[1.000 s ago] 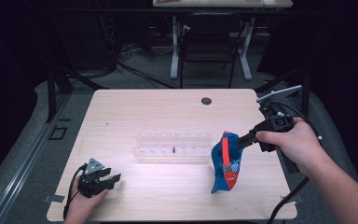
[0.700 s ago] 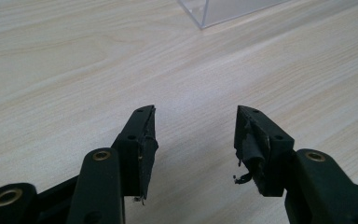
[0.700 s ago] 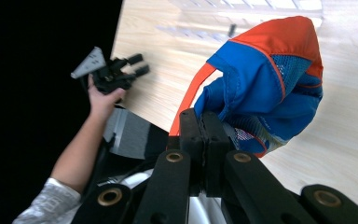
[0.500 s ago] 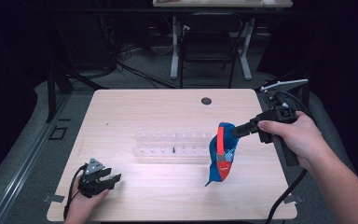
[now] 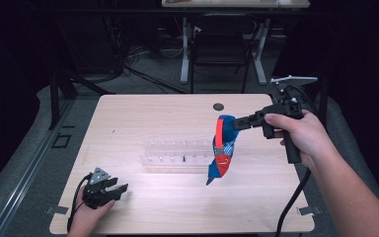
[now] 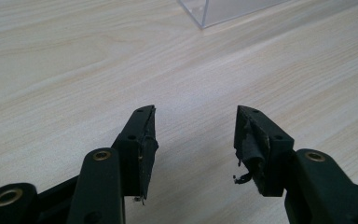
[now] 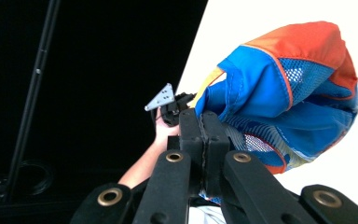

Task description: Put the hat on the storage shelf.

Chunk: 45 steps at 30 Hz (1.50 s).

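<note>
While the blue, orange-trimmed fabric garment with mesh panels (image 5: 222, 150) was held up off the pale wooden worktop (image 5: 143, 116), the work was judged to be at an early-to-middle stage: the pick-up had been accomplished, but no placing or folding had yet been carried out. The garment was seen hanging in the air from its upper edge, bunched and twisted, its lowest corner dangling just above the worktop and in front of the right end of the clear plastic compartmented organiser tray (image 5: 177, 154), which lay across the middle of the worktop and appeared to contain nothing that could be made out. What was left was judged to be the carrying of the garment to wherever it was meant to rest and its release there; the destination could not be told. The right gripper (image 5: 238, 122) was found fully closed, its two black jaws pressed together on a pinch of the fabric at the garment's top, as was confirmed in the right gripper view (image 7: 204, 122), where the cloth billowed out beyond the clamped tips. The left gripper (image 5: 118, 188) was rested at the near left corner of the worktop, its jaws spread wide apart with nothing but bare wood between them (image 6: 193, 133), well apart from the garment.
</note>
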### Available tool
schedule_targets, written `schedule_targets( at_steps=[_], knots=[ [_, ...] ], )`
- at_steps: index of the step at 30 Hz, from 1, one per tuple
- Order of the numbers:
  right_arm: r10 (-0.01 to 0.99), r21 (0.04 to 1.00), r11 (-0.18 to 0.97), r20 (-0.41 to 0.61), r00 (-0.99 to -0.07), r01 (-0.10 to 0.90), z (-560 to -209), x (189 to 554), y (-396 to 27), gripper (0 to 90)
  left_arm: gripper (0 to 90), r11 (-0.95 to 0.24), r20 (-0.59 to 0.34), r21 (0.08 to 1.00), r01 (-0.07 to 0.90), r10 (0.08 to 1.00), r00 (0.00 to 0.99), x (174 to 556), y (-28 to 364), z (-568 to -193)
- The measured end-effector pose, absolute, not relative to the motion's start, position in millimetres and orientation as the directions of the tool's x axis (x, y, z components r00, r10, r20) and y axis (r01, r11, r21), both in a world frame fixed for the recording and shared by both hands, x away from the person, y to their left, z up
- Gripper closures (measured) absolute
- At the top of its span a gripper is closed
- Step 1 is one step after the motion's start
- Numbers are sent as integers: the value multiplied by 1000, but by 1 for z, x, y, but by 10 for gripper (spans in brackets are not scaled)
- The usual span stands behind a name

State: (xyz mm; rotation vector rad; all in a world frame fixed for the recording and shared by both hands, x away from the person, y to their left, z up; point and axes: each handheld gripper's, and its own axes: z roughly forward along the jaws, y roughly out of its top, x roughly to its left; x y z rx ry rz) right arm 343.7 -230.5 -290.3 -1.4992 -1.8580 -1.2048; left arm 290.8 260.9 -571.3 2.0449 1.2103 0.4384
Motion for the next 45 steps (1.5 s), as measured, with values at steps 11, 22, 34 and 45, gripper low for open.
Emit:
schedule_targets(
  at_steps=[11,22,34,45],
  knots=[
    [479,356,-7,821,-309,934,-290,359,-223,900,488,-321,-60,715,621,857,512,292,261,-571],
    [473,368,4,819,-326,930,-284,373,-205,900,488,-322,-62,712,624,856,512,292,262,-570],
    [465,378,23,816,-344,926,-280,388,-182,900,488,-316,-65,720,618,856,513,292,261,-570],
    [462,379,49,812,-357,924,-281,401,-161,900,486,-306,-68,728,614,858,509,292,261,-569]
  ],
)
